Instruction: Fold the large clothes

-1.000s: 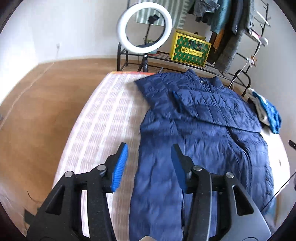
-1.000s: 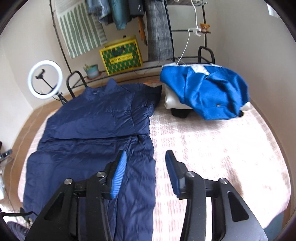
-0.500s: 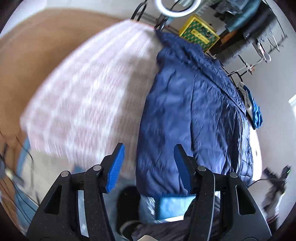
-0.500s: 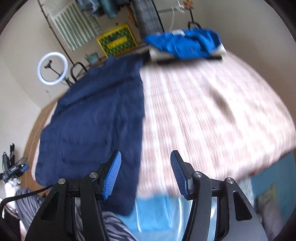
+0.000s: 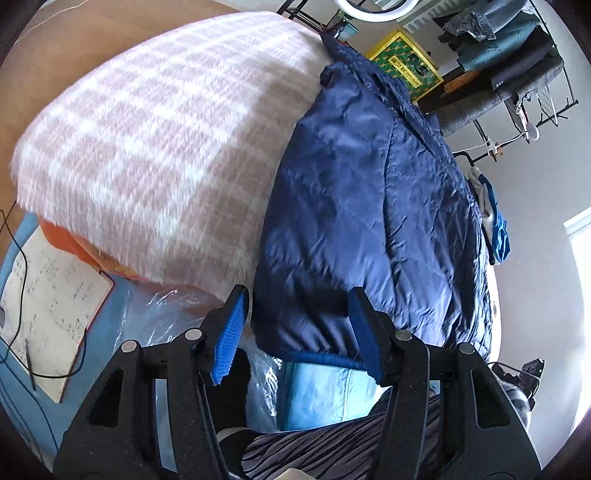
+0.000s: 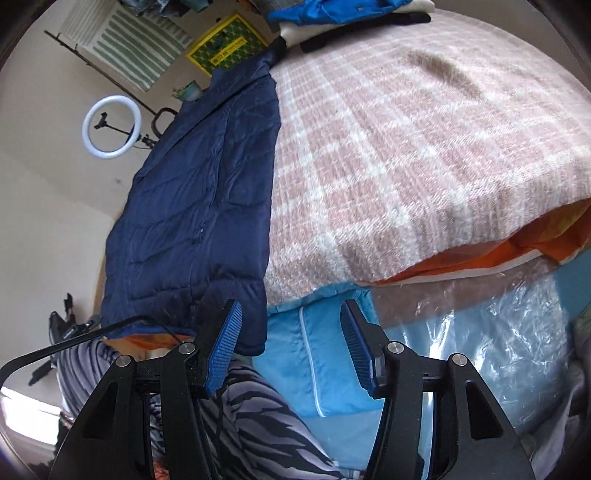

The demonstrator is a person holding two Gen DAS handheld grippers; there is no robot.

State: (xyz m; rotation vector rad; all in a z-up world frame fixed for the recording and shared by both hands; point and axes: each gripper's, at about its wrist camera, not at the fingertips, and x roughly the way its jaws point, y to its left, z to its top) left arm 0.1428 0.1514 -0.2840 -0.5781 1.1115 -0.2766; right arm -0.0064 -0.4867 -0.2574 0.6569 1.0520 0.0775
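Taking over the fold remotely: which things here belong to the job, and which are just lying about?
For the job:
navy jacket
checked blanket
left gripper, open
right gripper, open

Lying about:
blue top
ring light
yellow box
notebook

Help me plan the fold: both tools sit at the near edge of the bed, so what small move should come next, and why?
Probably ease both grippers forward and close on the navy jacket's hem. The left gripper has open jaws straddling the hem's left corner; the right gripper is open beside the right corner, which hangs over the blanket edge. Neither holds fabric yet, and a lengthwise fold needs both corners gripped.
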